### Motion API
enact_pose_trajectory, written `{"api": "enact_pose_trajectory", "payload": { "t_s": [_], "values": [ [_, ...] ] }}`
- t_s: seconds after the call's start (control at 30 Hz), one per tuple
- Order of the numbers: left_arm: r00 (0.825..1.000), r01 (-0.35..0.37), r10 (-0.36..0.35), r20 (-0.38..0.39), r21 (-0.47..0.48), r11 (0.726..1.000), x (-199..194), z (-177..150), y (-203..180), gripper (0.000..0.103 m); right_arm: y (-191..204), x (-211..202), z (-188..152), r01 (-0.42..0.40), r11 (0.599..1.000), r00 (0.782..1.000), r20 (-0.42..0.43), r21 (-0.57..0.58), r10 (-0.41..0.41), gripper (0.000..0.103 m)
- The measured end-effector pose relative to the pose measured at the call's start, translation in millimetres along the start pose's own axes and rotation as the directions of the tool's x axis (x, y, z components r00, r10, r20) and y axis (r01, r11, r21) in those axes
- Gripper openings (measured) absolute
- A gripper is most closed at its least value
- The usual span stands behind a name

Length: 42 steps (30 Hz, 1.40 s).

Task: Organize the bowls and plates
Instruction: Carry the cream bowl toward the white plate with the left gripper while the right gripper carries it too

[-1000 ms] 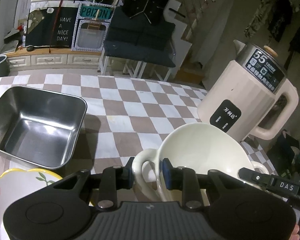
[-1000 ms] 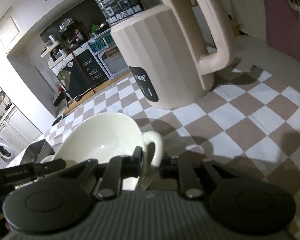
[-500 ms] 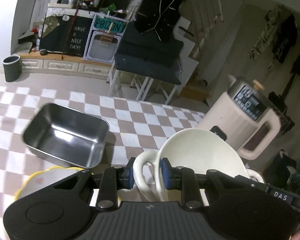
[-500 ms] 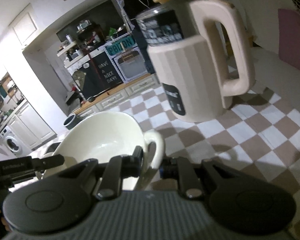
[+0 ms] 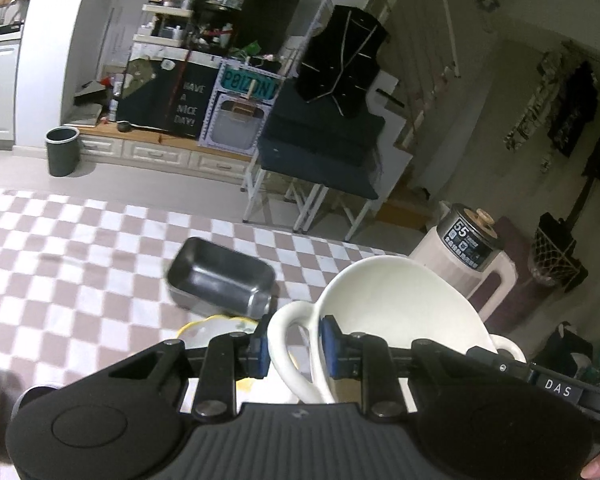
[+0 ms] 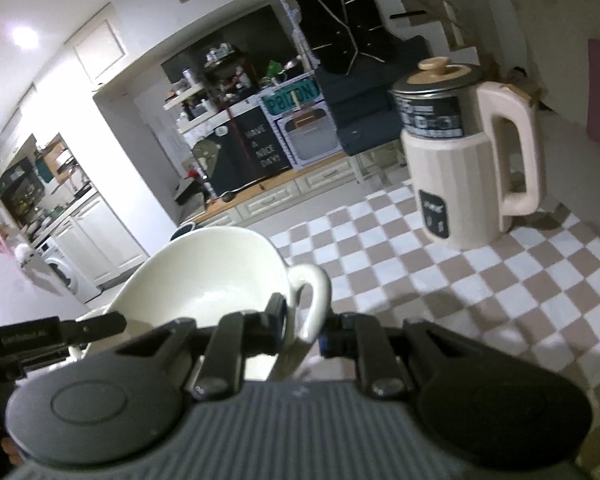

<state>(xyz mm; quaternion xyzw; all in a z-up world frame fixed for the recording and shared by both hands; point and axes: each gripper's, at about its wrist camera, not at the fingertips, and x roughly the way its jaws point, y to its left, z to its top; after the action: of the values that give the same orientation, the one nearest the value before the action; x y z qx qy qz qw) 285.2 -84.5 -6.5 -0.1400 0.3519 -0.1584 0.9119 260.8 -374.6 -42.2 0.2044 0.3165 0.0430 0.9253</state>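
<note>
- One cream ceramic bowl with two loop handles (image 5: 396, 300) is hanging in the air above the checkered bench (image 5: 60, 264), clear of its surface.
- One left gripper (image 5: 294, 346) is clamping the bowl's left handle; its blue-padded fingers (image 5: 329, 342) are standing narrowly apart, pressing on the loop.
- One right gripper (image 6: 302, 330) is gripping the bowl's other handle, its fingers nearly closed on the loop.
- One rectangular stainless-steel tray (image 5: 220, 280) is sitting on the bench beyond the bowl, to its left.
- One white plate with a yellow scalloped rim (image 5: 216, 330) is lying just beside the tray, below the bowl.
- One beige electric kettle with a dark lid band (image 6: 460, 168) is standing on the bench to the right of the bowl.
</note>
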Motion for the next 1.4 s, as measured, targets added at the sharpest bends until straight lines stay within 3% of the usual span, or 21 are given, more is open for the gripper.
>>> {"api": "enact_pose_trajectory", "payload": {
  "t_s": [0.3, 0.57, 1.17, 1.4],
  "values": [
    [1.0, -0.013, 0.013, 0.004, 0.026, 1.0, -66, -29, 13, 0.026, 23, -30, -18, -0.018, 0.999, 1.0, -0.012, -0.037, 0.018, 0.019],
    [1.0, 0.005, -0.005, -0.008, 0.068, 0.998, -86, -63, 24, 0.026, 24, -36, -43, -0.006, 1.0, 0.998, -0.065, 0.008, 0.007, 0.019],
    [0.986, 0.008, -0.014, -0.167, -0.037, 0.999, -41, -102, 65, 0.026, 30, 4, -73, 0.058, 0.996, 0.972, -0.225, -0.068, -0.072, 0.02],
    [0.979, 0.016, -0.029, -0.201, -0.068, 0.998, -24, -111, 73, 0.027, 30, 10, -82, 0.092, 0.99, 0.965, -0.235, -0.104, -0.114, 0.02]
  ]
}}
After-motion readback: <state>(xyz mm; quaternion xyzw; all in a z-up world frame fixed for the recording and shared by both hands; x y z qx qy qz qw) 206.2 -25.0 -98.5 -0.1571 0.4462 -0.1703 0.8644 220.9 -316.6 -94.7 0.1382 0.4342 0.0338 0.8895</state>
